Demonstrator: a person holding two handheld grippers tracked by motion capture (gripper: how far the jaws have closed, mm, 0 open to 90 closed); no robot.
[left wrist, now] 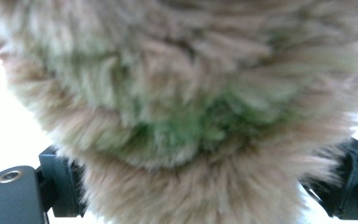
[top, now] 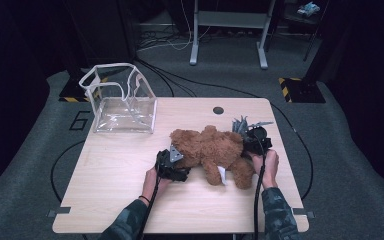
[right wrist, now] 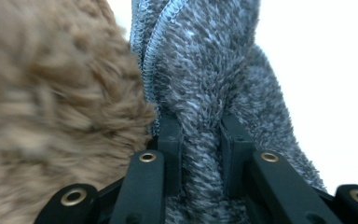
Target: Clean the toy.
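Straddling the teddy bear (top: 210, 152) on the surface (top: 115, 185), left tongs (top: 172, 165) spread wide, grip unclear | right tongs (right wrist: 200, 140) pinching grey fleece cloth (right wrist: 205, 70) beside it | risk: plush squashes, slips free; thin cloth pulls out, snags bear.

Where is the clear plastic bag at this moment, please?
In the high view, the clear plastic bag stands open on the table's far left corner, apart from the brown teddy bear.
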